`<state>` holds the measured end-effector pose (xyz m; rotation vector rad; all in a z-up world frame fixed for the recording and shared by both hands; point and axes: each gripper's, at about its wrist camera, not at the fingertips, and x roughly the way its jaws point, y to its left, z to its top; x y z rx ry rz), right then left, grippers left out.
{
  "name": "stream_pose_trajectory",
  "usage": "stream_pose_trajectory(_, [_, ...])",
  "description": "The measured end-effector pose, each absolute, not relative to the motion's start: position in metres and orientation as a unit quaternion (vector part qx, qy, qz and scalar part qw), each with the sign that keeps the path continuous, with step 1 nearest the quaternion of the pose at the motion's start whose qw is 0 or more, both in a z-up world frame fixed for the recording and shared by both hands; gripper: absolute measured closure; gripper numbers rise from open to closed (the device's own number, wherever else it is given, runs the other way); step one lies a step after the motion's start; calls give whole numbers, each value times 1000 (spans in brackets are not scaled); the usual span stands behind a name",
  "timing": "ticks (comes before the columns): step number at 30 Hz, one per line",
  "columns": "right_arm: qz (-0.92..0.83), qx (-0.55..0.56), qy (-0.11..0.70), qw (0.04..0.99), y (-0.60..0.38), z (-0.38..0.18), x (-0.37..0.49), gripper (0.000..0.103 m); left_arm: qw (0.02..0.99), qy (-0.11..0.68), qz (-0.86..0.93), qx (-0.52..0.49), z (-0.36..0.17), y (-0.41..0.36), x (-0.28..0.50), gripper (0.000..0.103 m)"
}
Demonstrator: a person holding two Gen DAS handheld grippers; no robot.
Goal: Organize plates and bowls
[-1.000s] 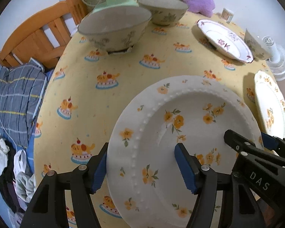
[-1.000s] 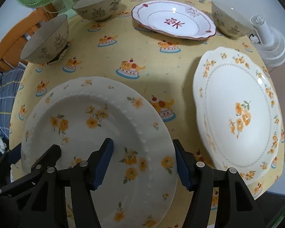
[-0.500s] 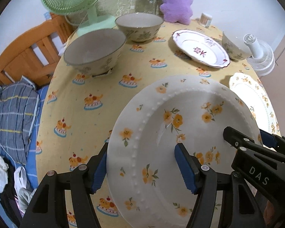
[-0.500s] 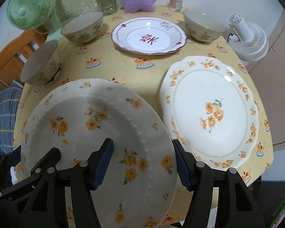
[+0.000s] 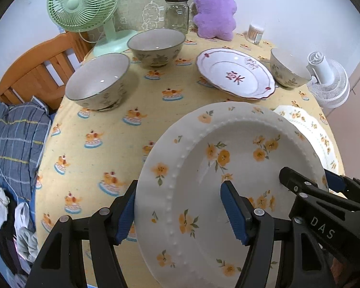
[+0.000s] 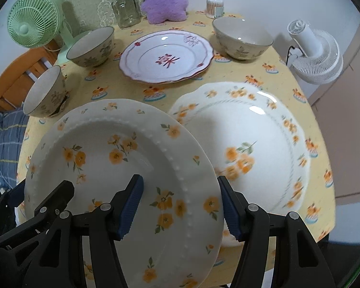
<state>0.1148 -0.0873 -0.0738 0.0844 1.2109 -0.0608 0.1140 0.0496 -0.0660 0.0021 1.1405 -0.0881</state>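
Observation:
Both grippers hold one beaded plate with orange flowers [image 5: 228, 168] [image 6: 122, 158] above the yellow tablecloth. My left gripper [image 5: 180, 212] is shut on its left rim. My right gripper [image 6: 180, 205] is shut on its right rim. The plate's right edge overlaps a scalloped orange-flower plate [image 6: 256, 148] lying on the table to the right, also in the left wrist view [image 5: 309, 129]. A pink-rimmed plate [image 6: 165, 56] [image 5: 235, 72] lies behind. Three bowls stand on the table: one at left [image 5: 98, 84] [image 6: 45, 93], one behind it [image 5: 156, 45] [image 6: 91, 45], one at right [image 6: 242, 38] [image 5: 288, 68].
A green fan [image 5: 84, 4], a glass jar [image 5: 177, 12], a purple plush toy [image 5: 214, 10] and a cotton swab box [image 5: 256, 33] stand along the table's far edge. A white fan [image 6: 316, 52] is at the right. A wooden chair [image 5: 36, 69] and clothes are left.
The held plate has risen off the tablecloth and moved right, so that its edge now overlaps the scalloped plate. Both cameras have lifted and show more of the table's far side.

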Motion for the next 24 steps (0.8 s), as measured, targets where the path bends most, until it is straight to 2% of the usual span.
stream_pose_trajectory(24, [-36,17,580,814,-233,-82,144,38,831,554,-48,-26,-91,-90,137,35])
